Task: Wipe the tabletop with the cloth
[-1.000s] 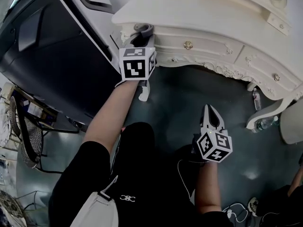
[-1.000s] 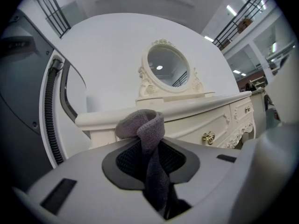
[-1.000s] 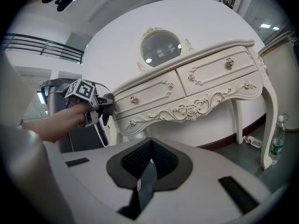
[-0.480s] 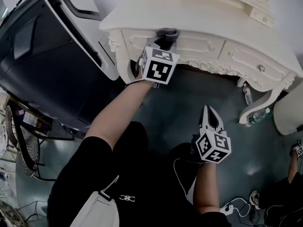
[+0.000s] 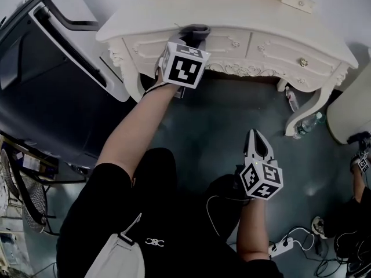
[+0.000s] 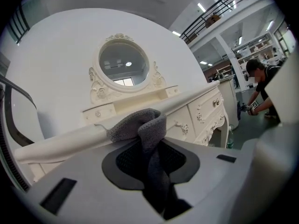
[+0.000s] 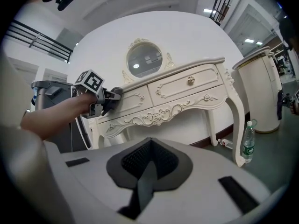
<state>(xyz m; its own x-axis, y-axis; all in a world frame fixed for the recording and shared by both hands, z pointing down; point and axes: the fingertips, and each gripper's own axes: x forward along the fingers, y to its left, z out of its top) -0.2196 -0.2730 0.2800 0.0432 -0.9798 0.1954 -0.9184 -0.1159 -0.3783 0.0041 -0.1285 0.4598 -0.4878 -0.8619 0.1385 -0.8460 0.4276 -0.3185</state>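
Note:
A cream dressing table [image 5: 243,13] with carved drawers runs across the top of the head view. My left gripper [image 5: 191,38] is shut on a grey cloth [image 5: 197,30], whose bunched end lies on the front edge of the tabletop. In the left gripper view the grey cloth [image 6: 145,127] sticks out between the jaws against the tabletop edge [image 6: 70,141]. My right gripper [image 5: 258,145] hangs low over the dark floor, well below the table, shut with nothing in it. The right gripper view shows the dressing table [image 7: 177,90] and the left gripper [image 7: 110,99] at its edge.
A large dark machine with a white frame [image 5: 52,68] stands left of the table. A plastic bottle [image 5: 307,124] and a pale bin [image 5: 351,120] are by the table's right leg. Cables and a power strip [image 5: 284,245] lie on the floor. Another person [image 6: 261,85] crouches at the far right.
My left gripper has moved right along the table's front edge with the cloth in it. The head view has swung, bringing more of the tabletop into view. The right gripper has stayed put.

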